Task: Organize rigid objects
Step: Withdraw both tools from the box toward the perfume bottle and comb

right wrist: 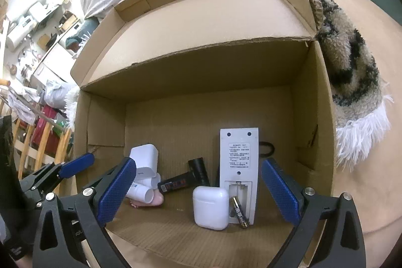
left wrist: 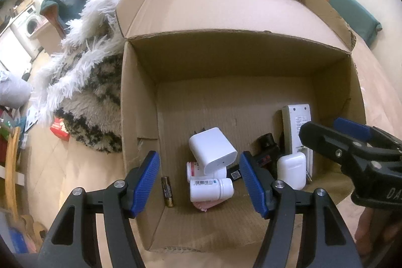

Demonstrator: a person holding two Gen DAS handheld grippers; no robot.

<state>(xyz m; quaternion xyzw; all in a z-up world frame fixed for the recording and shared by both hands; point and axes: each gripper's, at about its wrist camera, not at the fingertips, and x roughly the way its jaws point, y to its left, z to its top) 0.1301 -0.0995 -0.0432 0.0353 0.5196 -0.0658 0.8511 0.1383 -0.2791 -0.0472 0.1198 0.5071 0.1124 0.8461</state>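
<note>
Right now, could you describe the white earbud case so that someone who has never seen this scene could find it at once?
Look inside the open cardboard box, at the white remote control lying back-up near its right wall. The earbud case stands just left of the remote's open battery bay, beside a loose battery. It is the small, rounded, glossy white shell, unlike the boxier white charger further left.

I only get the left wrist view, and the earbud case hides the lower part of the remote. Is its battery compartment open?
Observer: Yes. From the right wrist, the remote shows its back with the cover off.
Operator: Anything in the compartment?
Observer: A battery rests slanted at its lower end, beside the earbud case.
Operator: Anything behind the remote?
Observer: A black ring peeks out past its right edge.
</note>
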